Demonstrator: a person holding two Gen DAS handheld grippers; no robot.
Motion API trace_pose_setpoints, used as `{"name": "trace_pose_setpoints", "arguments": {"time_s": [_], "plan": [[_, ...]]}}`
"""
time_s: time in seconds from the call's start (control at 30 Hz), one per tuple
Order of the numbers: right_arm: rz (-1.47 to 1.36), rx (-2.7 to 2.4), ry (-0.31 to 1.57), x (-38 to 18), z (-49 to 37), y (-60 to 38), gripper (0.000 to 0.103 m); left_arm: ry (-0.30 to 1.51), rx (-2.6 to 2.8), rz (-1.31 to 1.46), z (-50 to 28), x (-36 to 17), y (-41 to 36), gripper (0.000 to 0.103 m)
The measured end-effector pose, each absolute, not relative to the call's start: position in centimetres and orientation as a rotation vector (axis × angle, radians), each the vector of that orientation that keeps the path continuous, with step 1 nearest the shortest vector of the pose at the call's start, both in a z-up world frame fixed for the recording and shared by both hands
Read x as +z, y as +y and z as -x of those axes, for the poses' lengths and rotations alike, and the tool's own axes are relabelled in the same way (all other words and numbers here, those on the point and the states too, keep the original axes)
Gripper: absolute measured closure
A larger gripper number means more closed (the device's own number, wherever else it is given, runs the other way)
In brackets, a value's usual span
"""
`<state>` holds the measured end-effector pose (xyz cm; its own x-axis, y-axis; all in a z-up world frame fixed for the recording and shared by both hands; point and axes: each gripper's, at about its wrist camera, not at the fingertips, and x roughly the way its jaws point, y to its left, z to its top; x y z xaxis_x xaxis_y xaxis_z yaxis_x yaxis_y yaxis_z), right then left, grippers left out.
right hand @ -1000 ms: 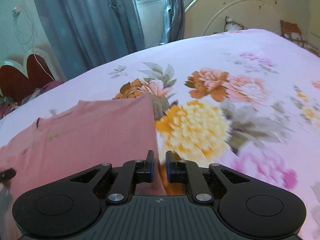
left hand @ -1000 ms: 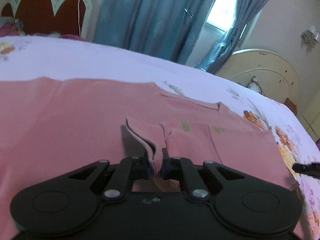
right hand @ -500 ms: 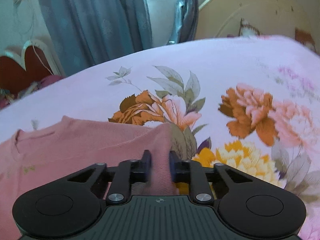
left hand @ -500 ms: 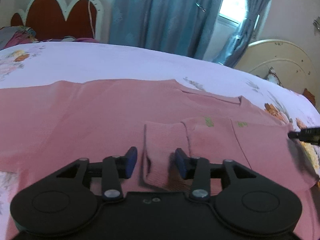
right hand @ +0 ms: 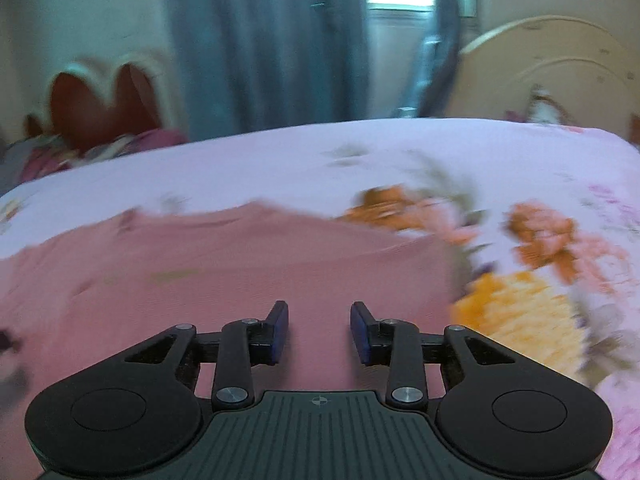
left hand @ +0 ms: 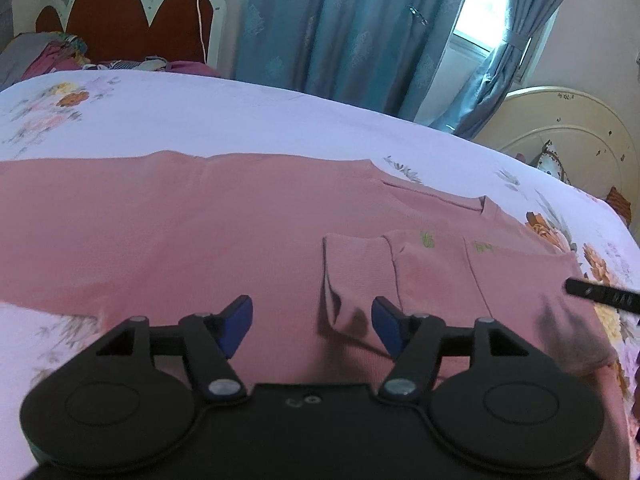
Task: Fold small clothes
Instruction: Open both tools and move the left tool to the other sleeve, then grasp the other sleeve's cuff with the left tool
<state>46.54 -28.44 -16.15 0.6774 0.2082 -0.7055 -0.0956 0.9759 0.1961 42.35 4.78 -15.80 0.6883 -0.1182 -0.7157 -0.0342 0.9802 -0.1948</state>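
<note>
A pink long-sleeved top point(left hand: 200, 224) lies flat on the floral bed sheet point(left hand: 240, 120). One sleeve point(left hand: 356, 272) is folded across its body, the cuff lying just ahead of my left gripper point(left hand: 312, 322), which is open and empty above the cloth. The right gripper's finger tip point(left hand: 600, 296) shows at the right edge over the top's side. In the blurred right wrist view the same top point(right hand: 240, 264) lies under my right gripper point(right hand: 319, 330), which is open and empty above it.
A red and white headboard point(left hand: 132, 16) and a heap of clothes point(left hand: 48, 56) are at the far left. Blue curtains point(left hand: 352, 28) and a window are behind the bed. A cream footboard point(left hand: 568, 132) stands at the right.
Both grippers have opened and let go of the pink top. The folded sleeve now lies flat on the body. The right gripper has swung left over the garment.
</note>
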Motion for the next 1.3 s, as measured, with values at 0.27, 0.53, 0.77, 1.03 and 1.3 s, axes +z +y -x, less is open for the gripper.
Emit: {"name": "trace_pose_setpoints", "arguments": {"time_s": [0.27, 0.53, 0.77, 1.03, 1.3], "plan": [[-0.111, 0.322, 0.843, -16.8, -44.8, -18.6, 0.069, 0.812, -0.022, 0.209, -39.7, -14.9, 7.8, 0.035], [-0.066, 0.363, 0.855, -17.6, -45.2, -11.7, 0.069, 0.829, 0.060, 0.245, -37.7, -14.7, 13.6, 0.035], [-0.015, 0.308, 0.879, -18.6, -45.7, -9.8, 0.069, 0.825, 0.146, 0.292, -37.4, -14.9, 19.1, 0.035], [0.000, 0.321, 0.868, -18.9, -45.6, -7.2, 0.069, 0.837, 0.238, 0.368, -37.8, -16.0, 24.9, 0.035], [-0.023, 0.306, 0.879, -19.0, -45.7, -7.3, 0.069, 0.798, 0.367, 0.477, -38.1, -16.5, 31.6, 0.035]]}}
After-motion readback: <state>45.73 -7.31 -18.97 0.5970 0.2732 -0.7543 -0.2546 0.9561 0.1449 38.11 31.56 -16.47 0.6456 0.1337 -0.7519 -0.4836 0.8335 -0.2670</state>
